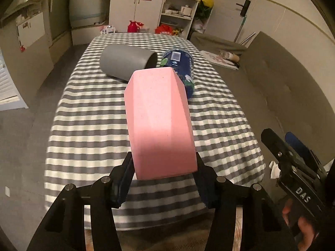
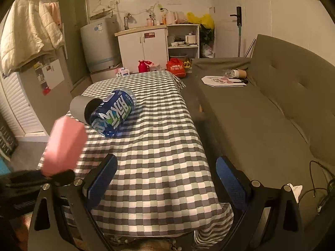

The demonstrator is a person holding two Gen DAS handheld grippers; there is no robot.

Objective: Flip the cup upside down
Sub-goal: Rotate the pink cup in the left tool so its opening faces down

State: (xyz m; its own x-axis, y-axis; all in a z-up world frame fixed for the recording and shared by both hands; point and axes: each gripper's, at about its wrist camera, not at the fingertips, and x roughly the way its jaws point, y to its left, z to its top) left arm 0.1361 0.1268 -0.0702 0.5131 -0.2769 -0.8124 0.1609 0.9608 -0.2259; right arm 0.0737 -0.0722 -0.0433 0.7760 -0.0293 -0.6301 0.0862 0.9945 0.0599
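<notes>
Black hand-held gripper [image 2: 165, 179], blue pads [image 2: 229, 179], silver screws

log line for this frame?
left gripper: shut on pink cup, lifted | right gripper: open, empty | grey cup: on side

White letters "DAS" stand on the black body of the right gripper [image 1: 302, 194], seen from the left wrist. The blue bottle [image 2: 114, 113] lying on the checked surface [image 2: 163, 146] bears large white characters and a barcode label, too stylised to read.
</notes>
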